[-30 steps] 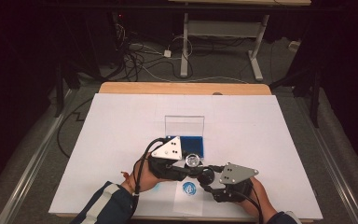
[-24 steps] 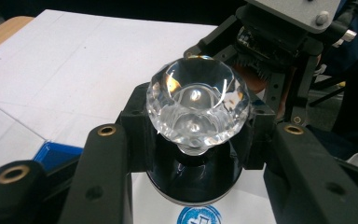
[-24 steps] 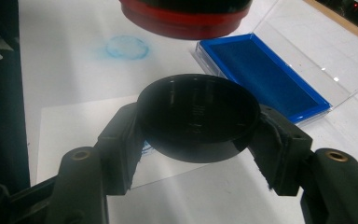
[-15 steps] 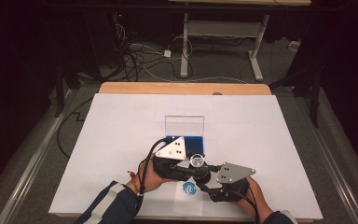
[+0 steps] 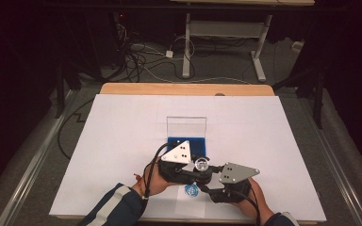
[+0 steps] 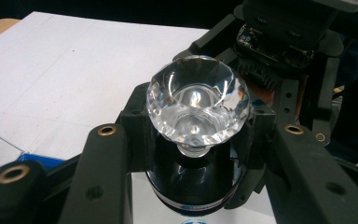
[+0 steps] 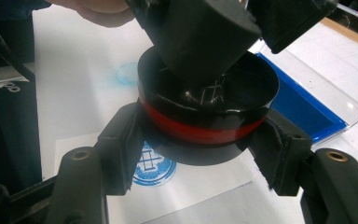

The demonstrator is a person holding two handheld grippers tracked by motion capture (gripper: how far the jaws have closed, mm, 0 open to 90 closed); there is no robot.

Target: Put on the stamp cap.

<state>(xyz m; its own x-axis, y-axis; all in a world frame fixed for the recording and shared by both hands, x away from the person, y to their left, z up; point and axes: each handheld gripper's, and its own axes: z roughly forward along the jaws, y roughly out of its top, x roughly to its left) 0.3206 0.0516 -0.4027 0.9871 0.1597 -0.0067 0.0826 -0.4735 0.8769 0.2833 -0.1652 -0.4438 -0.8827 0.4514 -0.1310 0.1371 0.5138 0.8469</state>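
Near the front edge of the white paper-covered surface, the left tongs clamp the black stamp with a faceted clear crystal knob, their jaws pressing its body just under the knob. The right tongs clamp the round black cap with a red band directly below the stamp. Both hover above a blue circular print; a blue ink pad lies just beyond.

The right gripper clamps a black round cap with a red band. Under it, a blue stamp print lies on white paper. A blue ink pad sits beside.
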